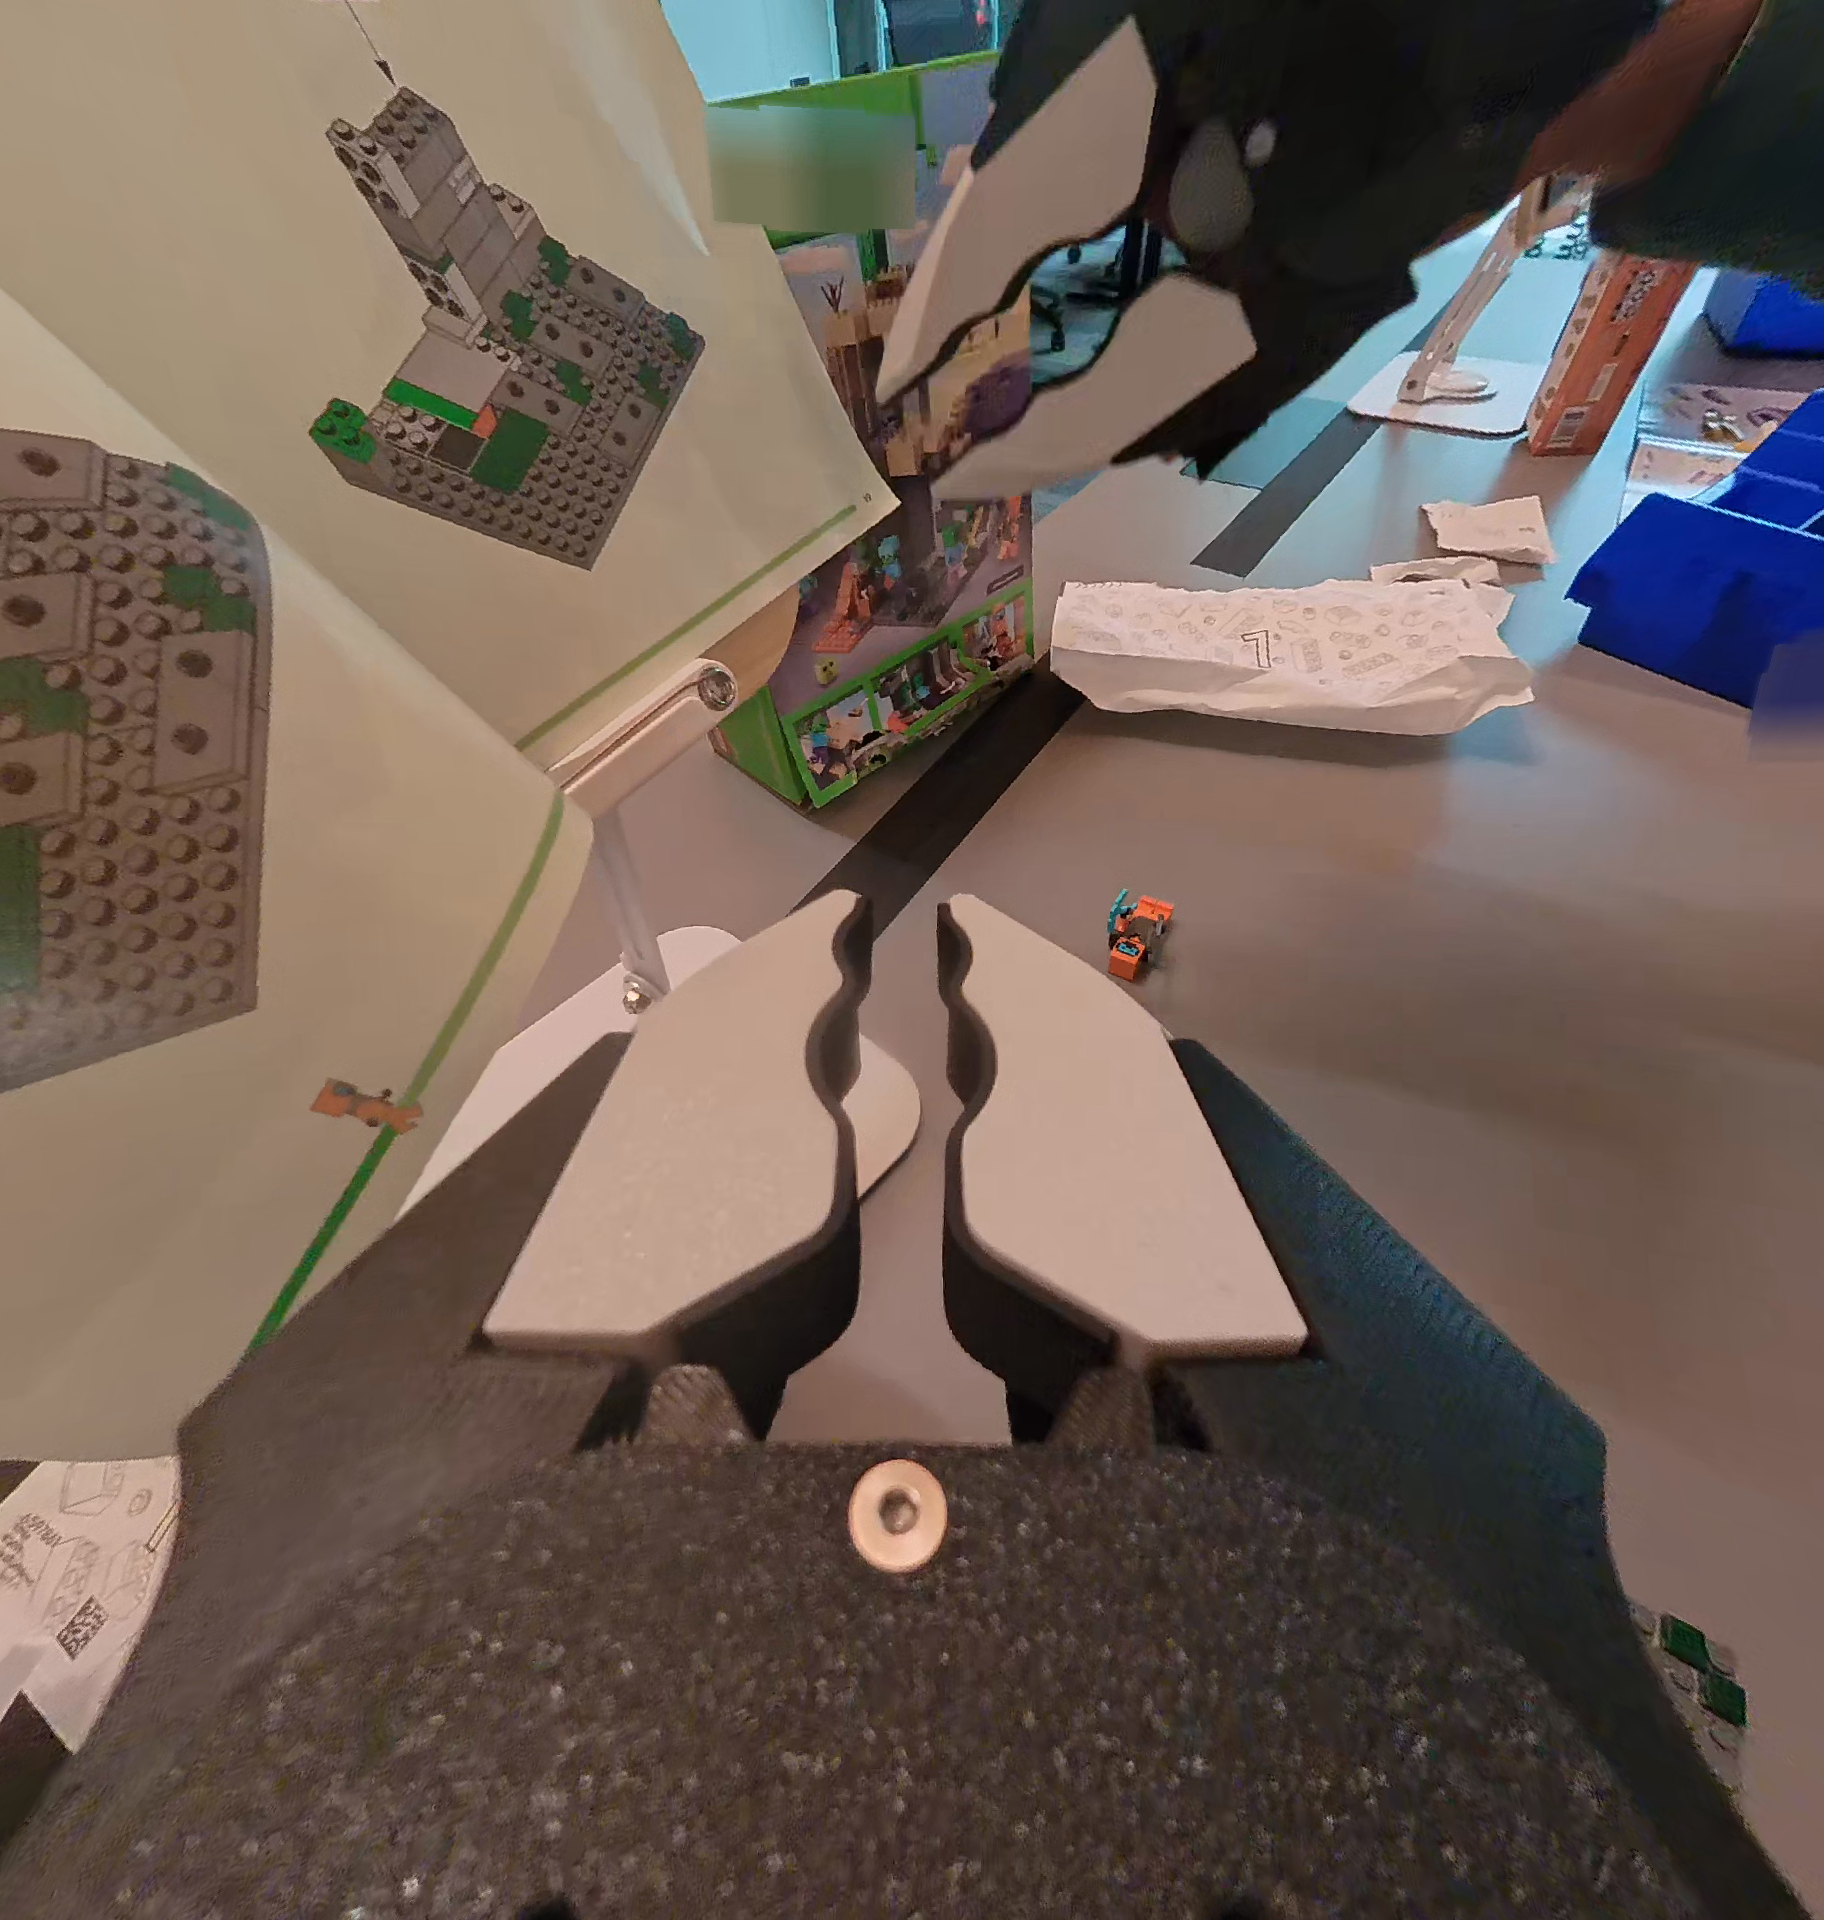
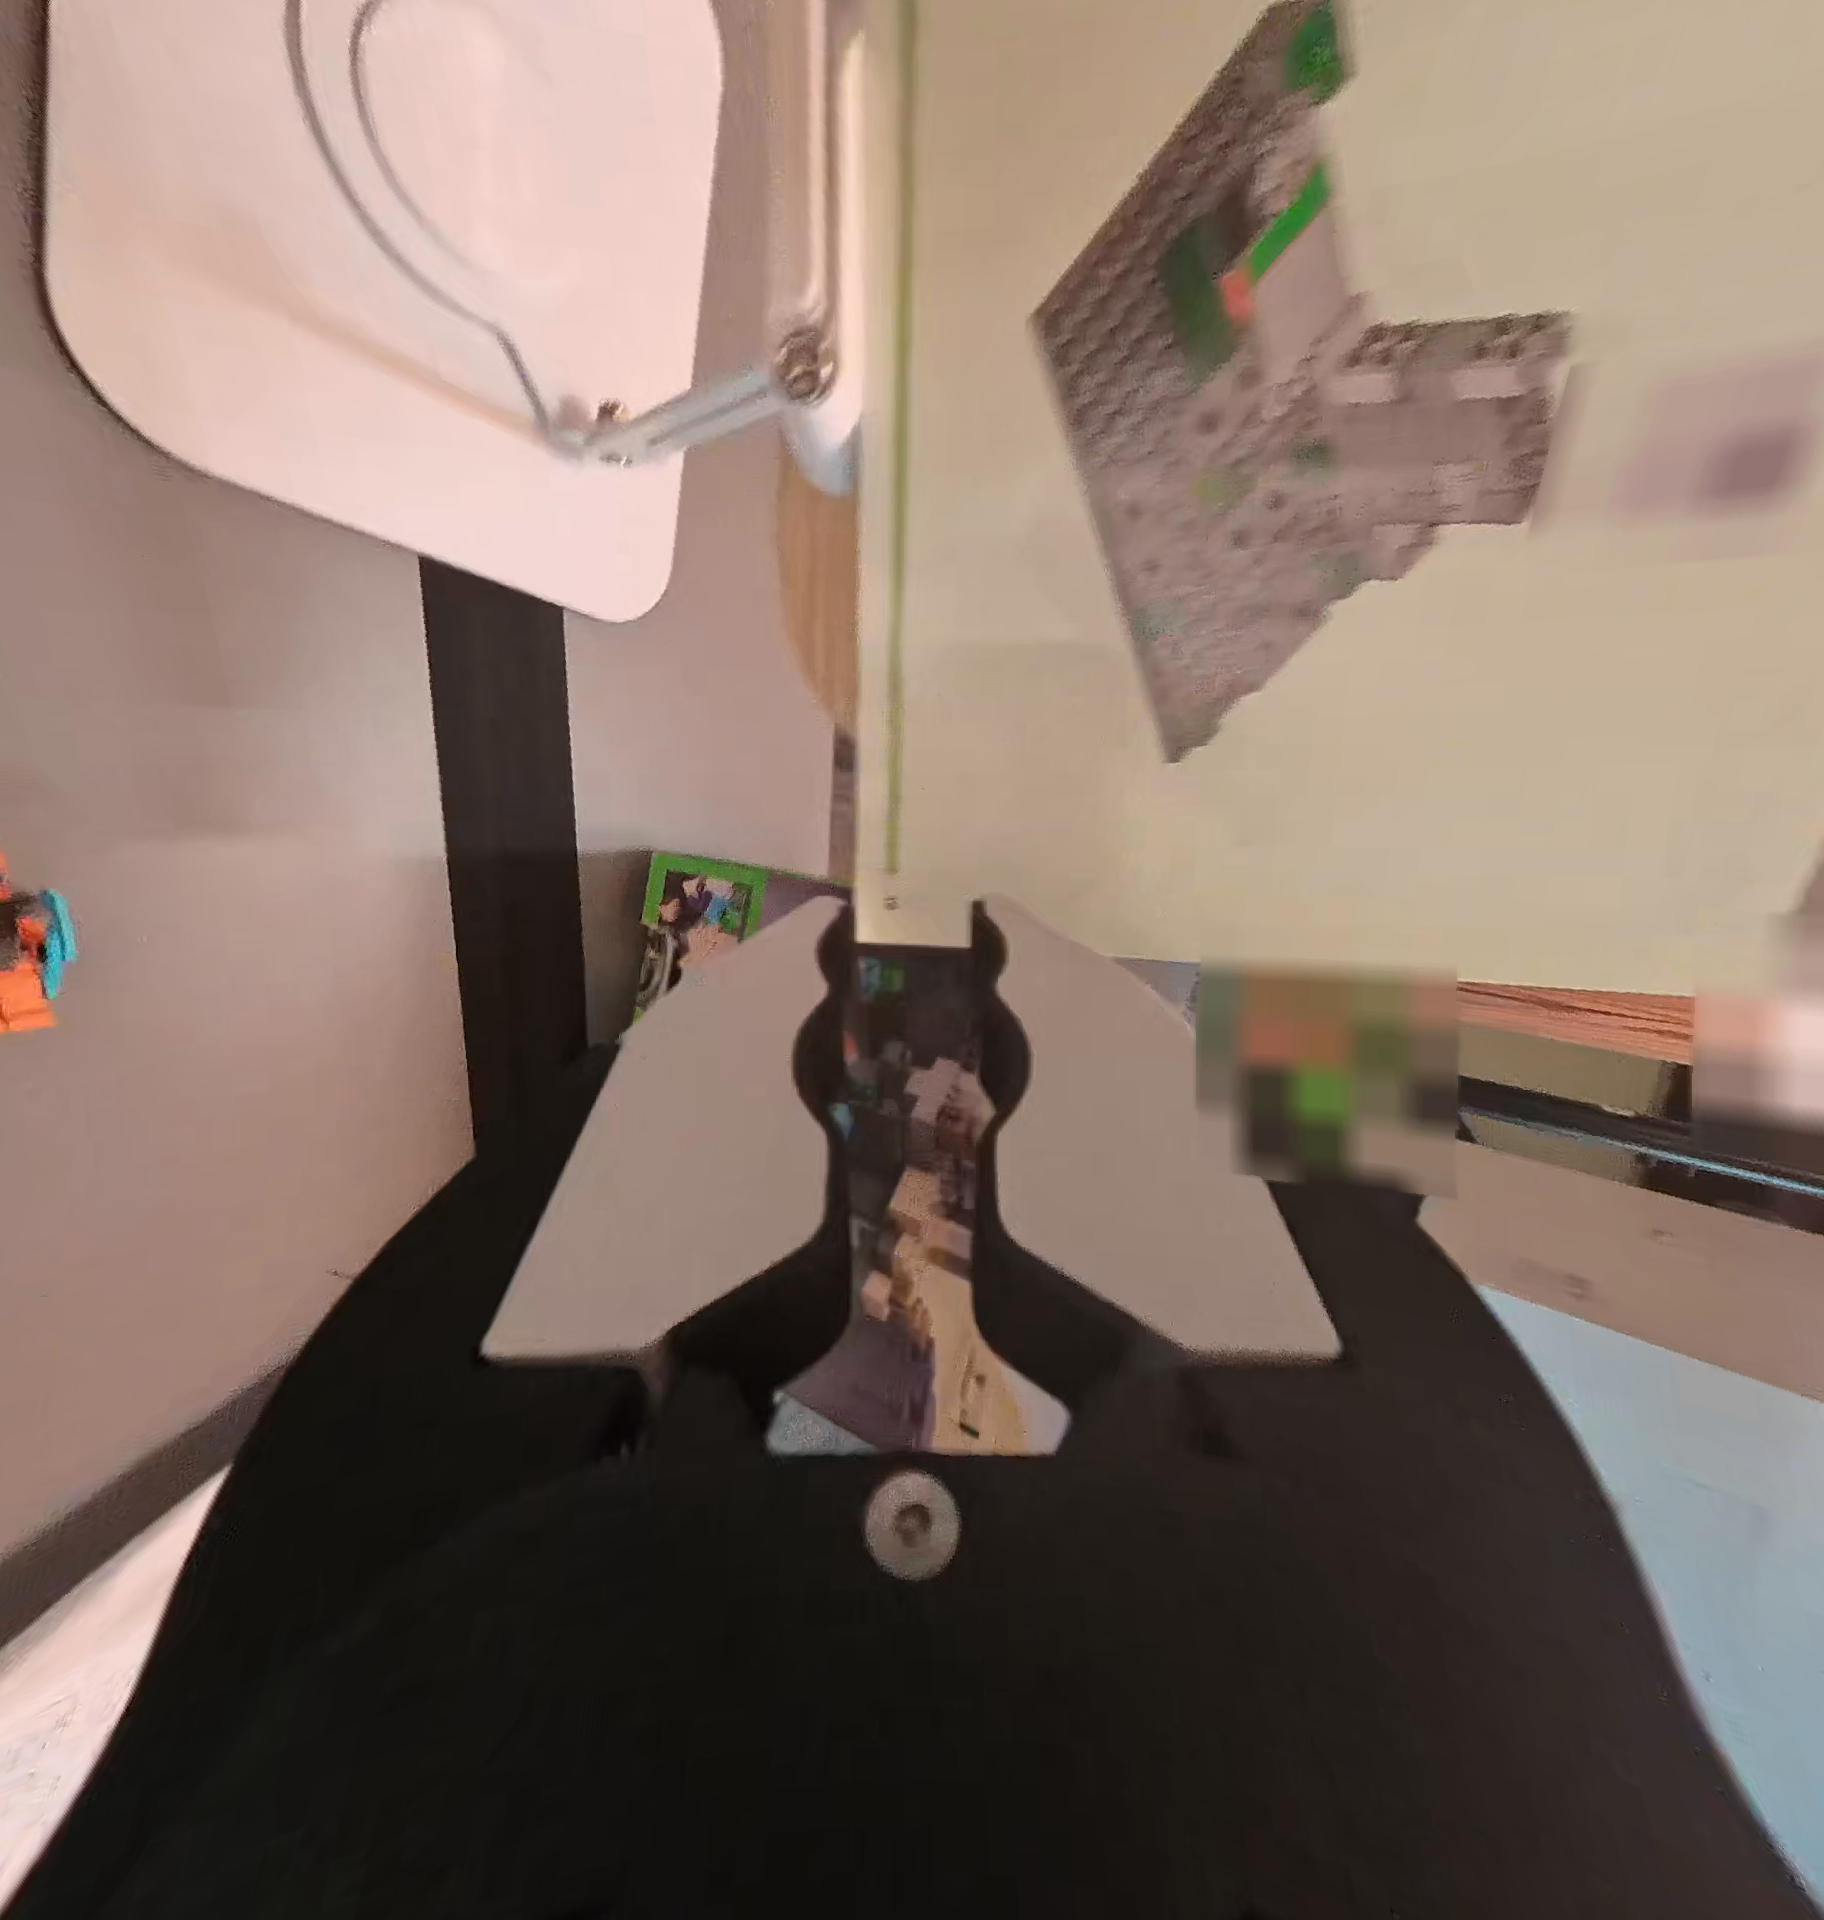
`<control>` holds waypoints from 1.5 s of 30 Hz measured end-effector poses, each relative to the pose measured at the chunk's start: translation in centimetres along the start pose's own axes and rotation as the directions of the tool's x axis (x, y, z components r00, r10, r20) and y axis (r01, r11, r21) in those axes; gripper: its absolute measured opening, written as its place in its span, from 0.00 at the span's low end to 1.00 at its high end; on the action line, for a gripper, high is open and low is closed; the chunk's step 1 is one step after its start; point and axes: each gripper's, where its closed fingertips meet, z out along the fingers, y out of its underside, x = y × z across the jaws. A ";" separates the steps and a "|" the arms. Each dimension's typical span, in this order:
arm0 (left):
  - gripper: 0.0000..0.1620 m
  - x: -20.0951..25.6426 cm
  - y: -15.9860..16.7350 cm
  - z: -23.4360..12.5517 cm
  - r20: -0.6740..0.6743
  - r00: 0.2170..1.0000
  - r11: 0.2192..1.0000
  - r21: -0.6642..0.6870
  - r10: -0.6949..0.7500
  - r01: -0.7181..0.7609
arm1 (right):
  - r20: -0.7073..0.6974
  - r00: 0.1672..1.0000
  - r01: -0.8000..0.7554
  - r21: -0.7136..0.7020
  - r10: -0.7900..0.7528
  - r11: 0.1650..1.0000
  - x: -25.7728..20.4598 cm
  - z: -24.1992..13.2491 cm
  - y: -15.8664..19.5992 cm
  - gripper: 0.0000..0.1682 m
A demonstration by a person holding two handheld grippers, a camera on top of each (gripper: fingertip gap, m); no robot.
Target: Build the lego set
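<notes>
An open instruction booklet (image 1: 264,312) rests on a white stand (image 1: 534,1060) at the left; its pages show a grey and green build. My left gripper (image 1: 903,914) hangs low over the stand's base, its jaws a little apart with nothing between them. My right gripper (image 1: 913,436) is open at the lower right corner of the booklet's page. In the right wrist view, that page corner (image 2: 908,914) sits between the tips of my right gripper (image 2: 910,914). A small orange and teal lego figure (image 1: 1139,935) lies on the grey table, also seen at the left edge (image 2: 4,945).
The lego box (image 1: 908,665) stands behind the booklet. A crumpled white paper bag (image 1: 1282,655) lies to its right, with blue bins (image 1: 1739,551) and an orange box (image 1: 1604,353) beyond. Some green lego pieces (image 1: 1708,1673) show at the lower right. About 20 cm separates my left fingertips from my right.
</notes>
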 end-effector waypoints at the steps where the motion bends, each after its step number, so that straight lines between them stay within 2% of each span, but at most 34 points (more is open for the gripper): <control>1: 0.07 0.0 0.1 0.0 0.000 1.000 1.000 -0.002 0.002 -0.002 | -0.001 1.000 0.012 -0.013 -0.012 1.000 -0.6 0.4 0.4 0.13; 13: 0.07 -0.6 0.6 -0.1 0.009 1.000 1.000 -0.021 -0.005 0.005 | -0.073 0.997 0.016 -0.027 -0.018 1.000 -0.5 2.9 1.7 0.10; 23: 0.07 -0.7 1.1 -0.1 0.005 1.000 1.000 -0.024 -0.014 0.014 | -0.078 0.997 -0.003 -0.008 0.003 1.000 0.2 2.7 1.3 0.07; 28: 0.07 -0.7 1.3 -0.1 0.004 1.000 0.999 -0.027 -0.019 0.020 | -0.077 0.997 0.024 -0.001 -0.024 1.000 0.1 2.5 0.9 0.00; 32: 0.07 -0.7 1.4 -0.1 0.002 1.000 0.999 -0.026 -0.020 0.020 | -0.051 0.998 0.040 -0.011 -0.041 0.999 -0.3 2.4 0.8 0.00; 45: 0.07 -0.7 0.1 -0.9 0.027 1.000 0.999 0.042 -0.017 0.016 | -0.043 0.996 -0.066 0.205 0.076 0.977 3.8 -3.6 -6.4 0.00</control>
